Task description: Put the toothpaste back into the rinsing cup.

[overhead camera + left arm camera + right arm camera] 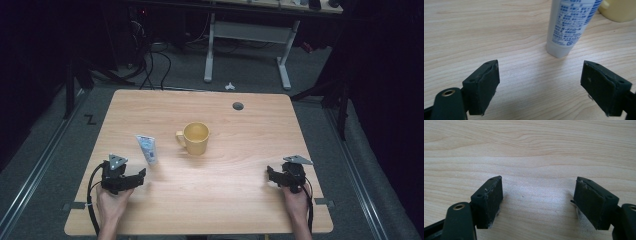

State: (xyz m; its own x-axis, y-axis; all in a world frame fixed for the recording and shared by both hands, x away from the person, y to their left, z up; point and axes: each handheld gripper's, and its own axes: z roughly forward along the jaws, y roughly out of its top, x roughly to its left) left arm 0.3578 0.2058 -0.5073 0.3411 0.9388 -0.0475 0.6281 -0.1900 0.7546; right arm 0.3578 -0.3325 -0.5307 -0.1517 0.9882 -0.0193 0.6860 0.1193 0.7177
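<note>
A yellow mug [196,138] is seen mid-counter [225,210], with a white tube [148,149] lying just left of it. The left gripper [131,179] and right gripper [274,175] are held with jaws spread, nothing between them.

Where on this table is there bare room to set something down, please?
Bare wood runs between the left gripper and the right gripper, and along the far edge behind the mug. It is crowded where the tube lies beside the mug.

tube [569,25]: blue Japanese print, mostly too small; "ガードハロー" partly legible
</note>
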